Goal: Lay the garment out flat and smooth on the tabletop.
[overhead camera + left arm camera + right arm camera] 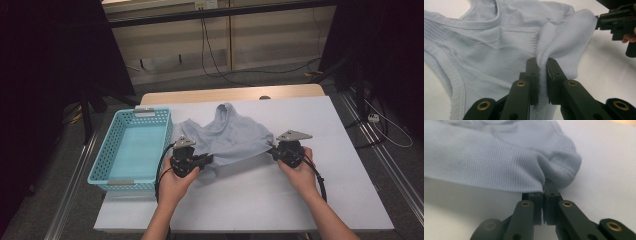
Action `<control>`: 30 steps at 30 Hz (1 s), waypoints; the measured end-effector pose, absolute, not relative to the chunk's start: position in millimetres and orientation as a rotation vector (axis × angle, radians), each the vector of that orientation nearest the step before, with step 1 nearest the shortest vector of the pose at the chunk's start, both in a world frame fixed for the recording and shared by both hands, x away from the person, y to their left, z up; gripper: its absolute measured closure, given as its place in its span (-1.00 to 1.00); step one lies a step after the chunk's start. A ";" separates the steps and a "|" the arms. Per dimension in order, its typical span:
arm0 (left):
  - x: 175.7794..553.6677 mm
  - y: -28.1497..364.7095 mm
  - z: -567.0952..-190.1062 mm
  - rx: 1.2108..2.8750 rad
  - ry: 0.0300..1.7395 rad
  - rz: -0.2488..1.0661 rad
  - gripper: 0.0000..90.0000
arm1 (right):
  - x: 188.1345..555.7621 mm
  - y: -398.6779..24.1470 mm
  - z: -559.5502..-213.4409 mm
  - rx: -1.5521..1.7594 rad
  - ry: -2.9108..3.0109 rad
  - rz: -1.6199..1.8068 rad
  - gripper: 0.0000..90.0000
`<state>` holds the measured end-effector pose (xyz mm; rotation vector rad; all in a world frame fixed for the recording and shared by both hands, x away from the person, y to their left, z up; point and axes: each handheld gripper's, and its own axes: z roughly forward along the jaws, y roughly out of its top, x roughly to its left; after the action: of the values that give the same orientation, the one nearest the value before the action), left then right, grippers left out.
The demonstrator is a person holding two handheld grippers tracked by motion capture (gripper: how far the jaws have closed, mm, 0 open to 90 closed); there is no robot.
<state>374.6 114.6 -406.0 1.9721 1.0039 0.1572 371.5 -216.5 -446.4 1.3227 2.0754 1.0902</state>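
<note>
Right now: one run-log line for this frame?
left gripper: shut on garment | right gripper: shut on garment | garment: on table | basket: empty

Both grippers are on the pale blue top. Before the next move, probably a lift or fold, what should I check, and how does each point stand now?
1. Left gripper clamped on cloth: ok, a fold of the top is pinched between its jaws.
2. Right gripper clamped on cloth: ok, its jaws are shut on the hem at the top's other end.
3. Cloth between the two grips free of tangles: ok, it hangs as one loose span.
4. Far part of the top lying flat: not ok, the neckline end is rumpled.
5. Basket ready to take the top: ok, it stands beside the top with nothing in it.
6. Grip depth enough for a lift: cannot tell.
</note>
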 end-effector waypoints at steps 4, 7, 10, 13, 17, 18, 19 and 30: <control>375.3 116.1 -404.3 1.972 1.000 0.165 0.82 | 365.4 -221.9 -431.7 1.305 2.053 1.129 0.96; 375.6 117.4 -402.0 1.952 1.005 0.172 0.82 | 359.9 -225.1 -421.3 1.297 2.033 1.159 0.96; 375.6 118.9 -400.1 1.954 0.997 0.173 0.82 | 357.0 -228.8 -415.6 1.296 2.016 1.179 0.96; 375.4 118.8 -400.1 1.950 0.994 0.174 0.82 | 355.2 -231.3 -411.7 1.297 2.006 1.196 0.96; 375.6 118.4 -401.0 1.953 0.995 0.167 0.79 | 354.4 -231.9 -411.9 1.307 2.005 1.212 0.96; 375.9 118.3 -401.9 1.962 0.993 0.164 0.79 | 354.4 -231.9 -411.9 1.307 2.005 1.212 0.96; 375.9 117.7 -402.9 1.965 0.993 0.159 0.78 | 355.6 -231.4 -416.5 1.314 2.019 1.206 0.96; 372.9 115.3 -408.5 2.001 1.005 0.162 0.53 | 358.9 -233.2 -421.7 1.341 2.029 1.219 0.96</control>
<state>372.9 115.3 -408.5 2.0008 1.0051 0.1623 358.9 -233.2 -421.7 1.3407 2.0289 1.2192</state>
